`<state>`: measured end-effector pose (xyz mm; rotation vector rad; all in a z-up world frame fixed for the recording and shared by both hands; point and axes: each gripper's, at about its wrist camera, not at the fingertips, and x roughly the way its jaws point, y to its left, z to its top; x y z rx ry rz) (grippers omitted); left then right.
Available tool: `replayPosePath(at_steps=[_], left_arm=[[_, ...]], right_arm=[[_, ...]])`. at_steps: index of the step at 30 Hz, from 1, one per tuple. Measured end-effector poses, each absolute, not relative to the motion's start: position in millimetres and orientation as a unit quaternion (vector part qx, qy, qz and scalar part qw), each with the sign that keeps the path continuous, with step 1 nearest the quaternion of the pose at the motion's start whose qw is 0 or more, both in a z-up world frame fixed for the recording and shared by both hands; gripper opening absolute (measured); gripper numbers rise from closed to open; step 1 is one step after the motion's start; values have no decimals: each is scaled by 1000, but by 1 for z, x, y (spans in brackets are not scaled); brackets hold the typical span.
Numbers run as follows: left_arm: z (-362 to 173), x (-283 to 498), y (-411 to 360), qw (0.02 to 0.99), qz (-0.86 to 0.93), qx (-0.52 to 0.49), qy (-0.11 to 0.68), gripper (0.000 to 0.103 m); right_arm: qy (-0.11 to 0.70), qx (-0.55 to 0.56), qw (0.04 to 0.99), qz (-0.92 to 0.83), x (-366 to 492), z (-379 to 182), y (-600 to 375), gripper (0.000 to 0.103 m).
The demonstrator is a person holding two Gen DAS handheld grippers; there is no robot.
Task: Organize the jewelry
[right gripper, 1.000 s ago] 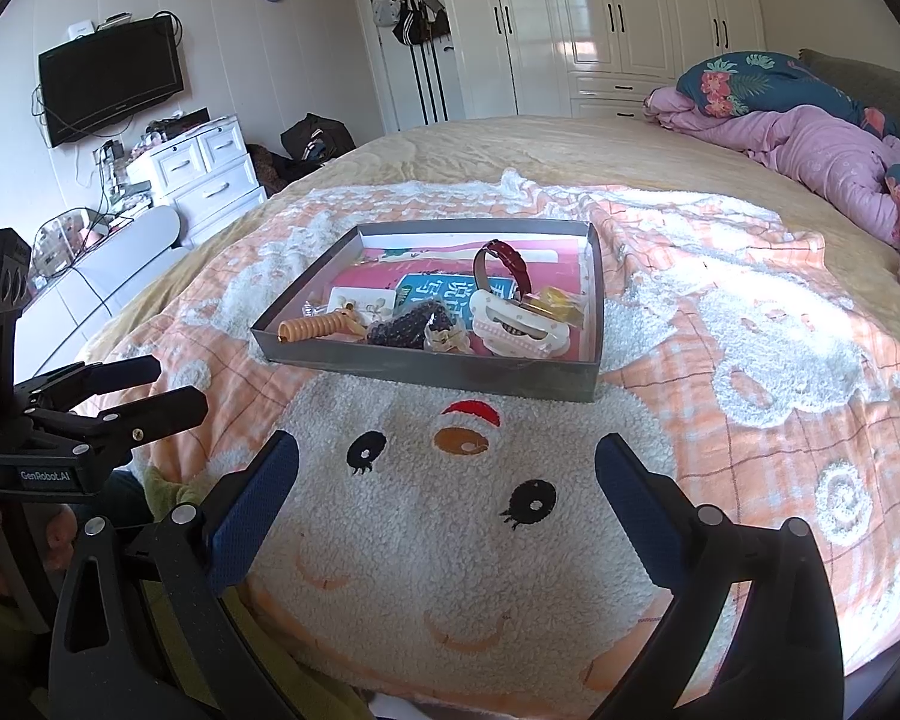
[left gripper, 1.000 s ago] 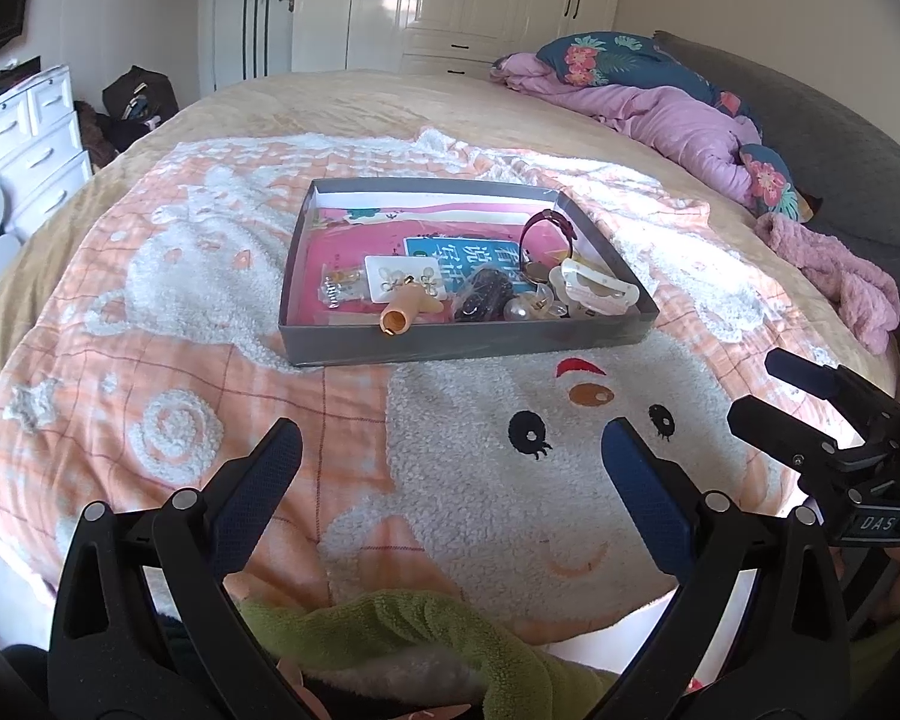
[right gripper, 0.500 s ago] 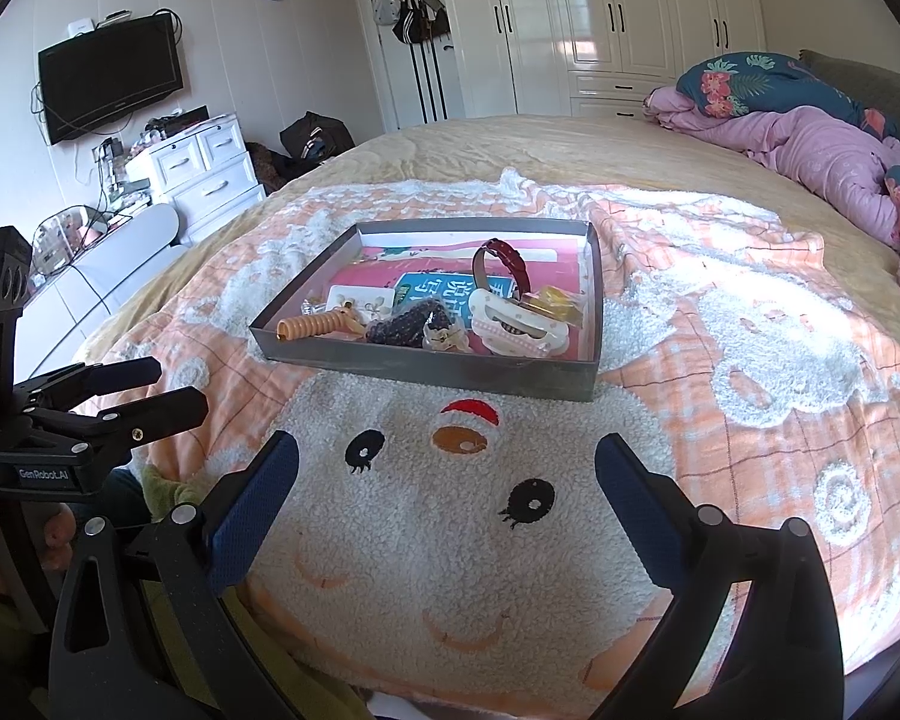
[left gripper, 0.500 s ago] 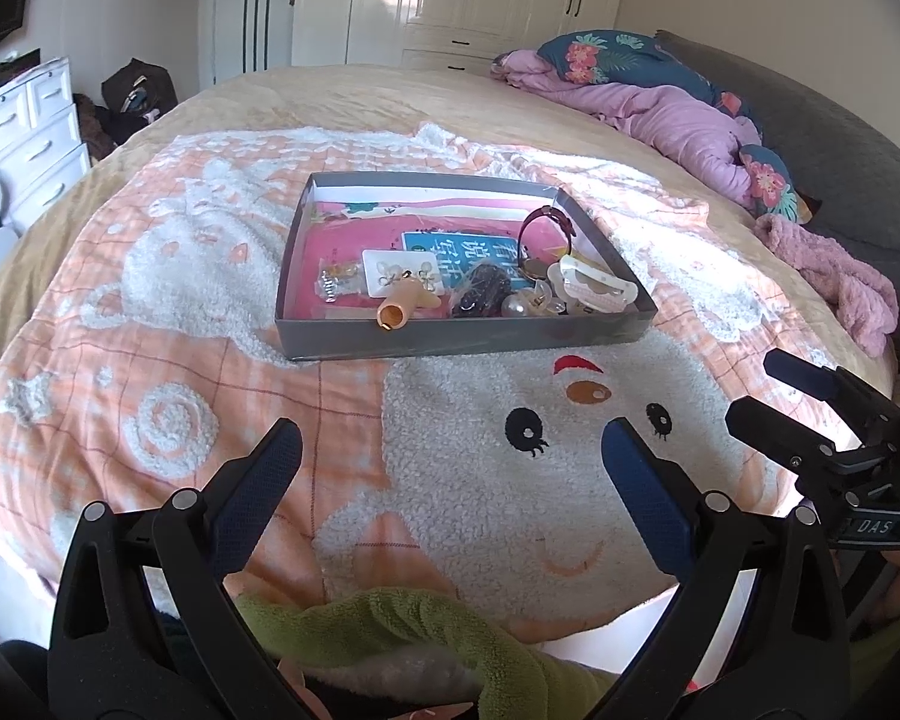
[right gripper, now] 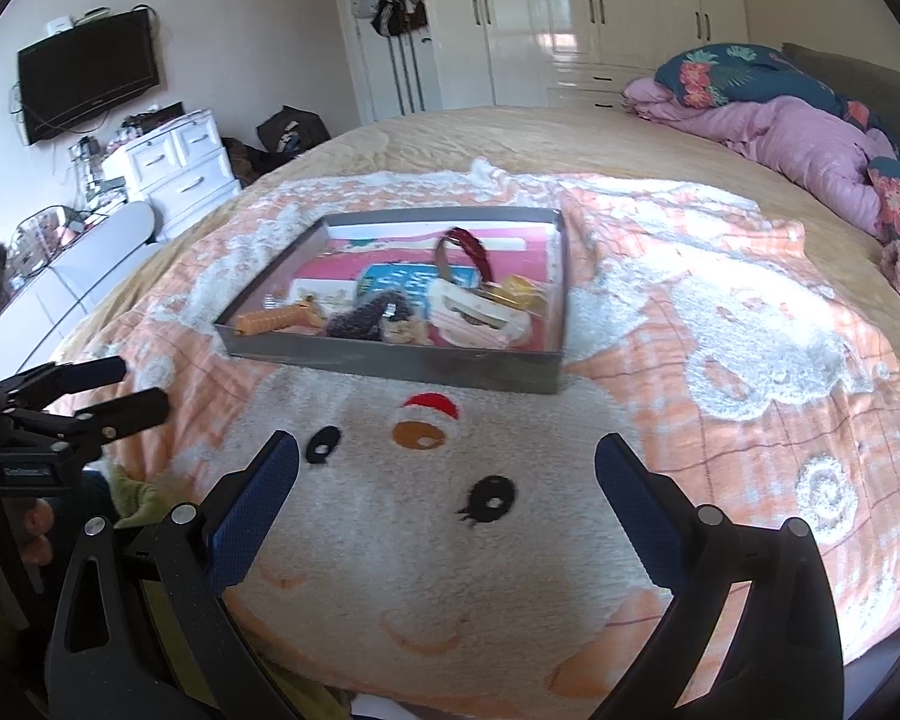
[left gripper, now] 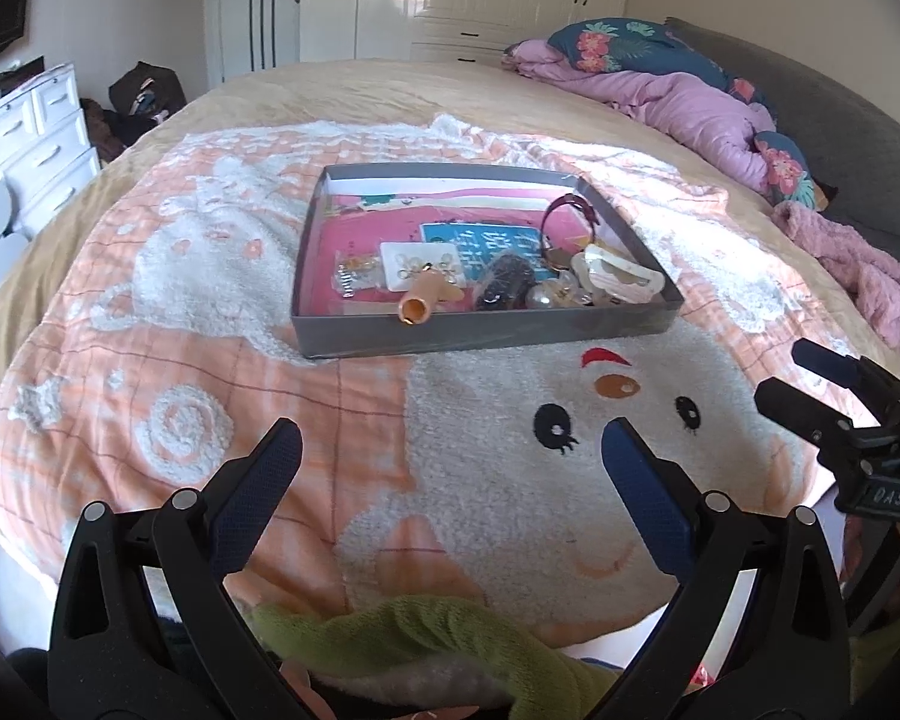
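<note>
A shallow grey tray (left gripper: 486,337) (right gripper: 390,360) lies on the blanket in the middle of the bed. Inside it sit a dark red bracelet (left gripper: 570,207) (right gripper: 468,249), a white hair clip (left gripper: 621,279) (right gripper: 480,318), an orange clip (left gripper: 423,300) (right gripper: 270,318), a black hair piece (left gripper: 504,288) (right gripper: 366,318) and a white earring card (left gripper: 423,264). My left gripper (left gripper: 450,468) hovers open over the blanket's near edge, well short of the tray. My right gripper (right gripper: 447,471) is open too, with nothing between its fingers; it also shows at the right of the left wrist view (left gripper: 804,381).
A pink and white fleece blanket (left gripper: 180,276) covers the bed. Purple bedding and floral pillows (left gripper: 678,102) pile up at the far right. White drawers (right gripper: 180,168) and a wall television (right gripper: 87,84) stand to the left. A green fleece sleeve (left gripper: 426,630) lies under the left gripper.
Both grippers have tipped slightly, so the tray sits a little lower and nearer in both views. Both stay open; nothing in the tray has moved.
</note>
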<state>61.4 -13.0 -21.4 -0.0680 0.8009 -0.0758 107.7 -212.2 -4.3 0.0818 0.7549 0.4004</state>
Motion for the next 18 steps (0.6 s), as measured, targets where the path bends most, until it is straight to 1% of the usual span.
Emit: replayPosePath(at_steps=[4, 9, 15, 18], left_arm=[[-22, 64, -8, 920, -40, -40, 388, 94], [-27, 80, 20, 912, -19, -92, 399, 94], [-39, 120, 93, 900, 91, -118, 410, 94], [-51, 145, 137, 884, 153, -126, 424, 94]], right_arm=[[371, 46, 912, 170, 119, -9, -227, 98], [372, 61, 917, 132, 142, -13, -261, 98], [378, 74, 922, 49, 192, -27, -333, 98], [394, 82, 915, 2, 224, -41, -376, 98]])
